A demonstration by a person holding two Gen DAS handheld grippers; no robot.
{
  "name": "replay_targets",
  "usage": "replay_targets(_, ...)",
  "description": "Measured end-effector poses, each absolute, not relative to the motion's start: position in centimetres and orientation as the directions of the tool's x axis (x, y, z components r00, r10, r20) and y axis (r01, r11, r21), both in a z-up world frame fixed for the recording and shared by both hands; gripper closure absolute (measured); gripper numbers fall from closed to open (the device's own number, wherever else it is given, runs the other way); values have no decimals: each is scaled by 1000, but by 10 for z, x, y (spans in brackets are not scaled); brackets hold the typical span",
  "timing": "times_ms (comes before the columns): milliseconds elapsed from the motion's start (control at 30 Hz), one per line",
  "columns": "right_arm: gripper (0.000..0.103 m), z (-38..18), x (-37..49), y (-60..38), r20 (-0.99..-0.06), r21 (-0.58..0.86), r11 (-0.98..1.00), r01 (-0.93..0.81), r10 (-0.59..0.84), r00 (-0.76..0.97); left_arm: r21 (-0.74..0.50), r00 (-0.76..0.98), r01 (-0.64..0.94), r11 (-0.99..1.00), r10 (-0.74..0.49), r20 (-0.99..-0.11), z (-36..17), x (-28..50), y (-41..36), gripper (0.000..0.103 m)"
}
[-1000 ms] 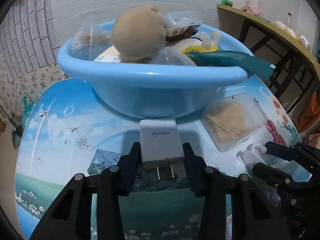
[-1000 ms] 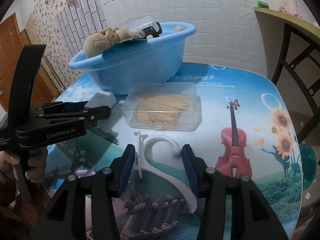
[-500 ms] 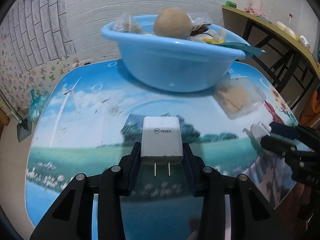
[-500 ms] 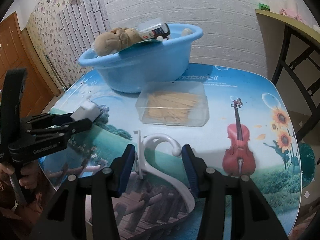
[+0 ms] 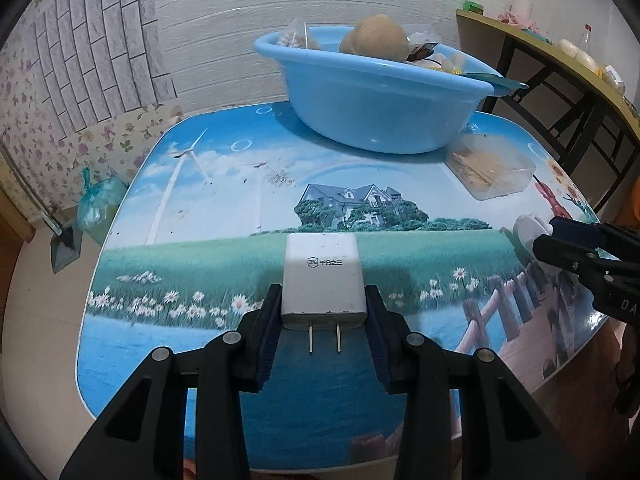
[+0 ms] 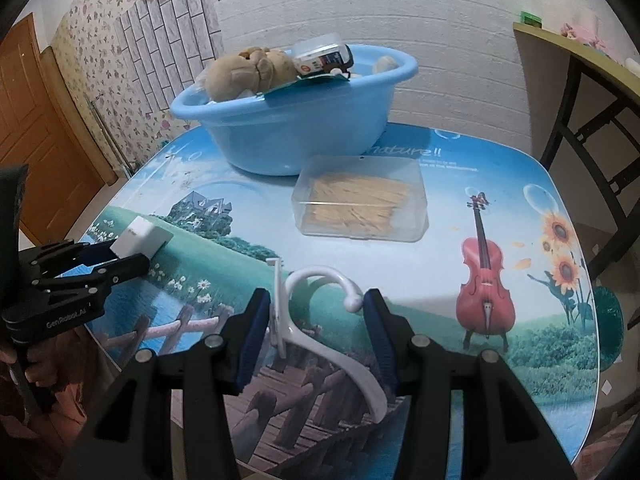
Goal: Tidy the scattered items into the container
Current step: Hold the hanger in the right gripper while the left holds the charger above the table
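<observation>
My left gripper (image 5: 323,316) is shut on a white plug charger (image 5: 323,276), prongs toward the camera, above the table's near edge; it also shows in the right wrist view (image 6: 138,238). My right gripper (image 6: 316,322) is shut on a white plastic hook (image 6: 320,312), which shows at the right edge of the left wrist view (image 5: 528,234). The blue basin (image 5: 376,108) stands at the far side of the table, holding a tan plush toy (image 6: 248,74), packets and a small box. A clear box of toothpicks (image 6: 360,204) lies on the table beside the basin.
The table (image 5: 200,208) has a printed landscape top. A wooden shelf with dark legs (image 5: 560,80) stands to the right. A bag and dustpan (image 5: 88,216) sit on the floor at left. A brown door (image 6: 36,148) is far left.
My left gripper has pulled back from the basin toward the table's near edge with the charger in it. My right gripper holds the hook and has drawn back slightly.
</observation>
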State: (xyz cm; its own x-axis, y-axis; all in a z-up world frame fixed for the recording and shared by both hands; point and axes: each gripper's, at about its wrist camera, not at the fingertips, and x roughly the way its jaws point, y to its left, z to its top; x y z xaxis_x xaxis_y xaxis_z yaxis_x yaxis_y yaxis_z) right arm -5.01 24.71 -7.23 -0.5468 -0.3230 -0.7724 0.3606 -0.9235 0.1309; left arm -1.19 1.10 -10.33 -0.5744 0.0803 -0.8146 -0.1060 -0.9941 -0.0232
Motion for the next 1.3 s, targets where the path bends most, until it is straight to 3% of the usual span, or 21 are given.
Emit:
replay_targets(433, 55, -78, -48, 239, -789, 125, -922, 367, -317, -527, -20, -593, -110, -994, 82, -801, -106, -11, 10, 64)
replay_targets(1000, 54, -82, -47, 237, -794, 104, -916, 387, -310, -522, -7, -616, -105, -994, 71, -785, -109, -17, 11, 51)
replay_targets(1200, 47, -84, -47, 234, -791, 71, -912, 403, -298, -534, -8, -623, -110, -994, 75, -779, -109, -19, 11, 49)
replay_targets(1300, 29, -87, -48, 235, -787, 40, -921, 388, -268, -556, -7, -626, -101, -995, 69, -776, -110, -19, 11, 39)
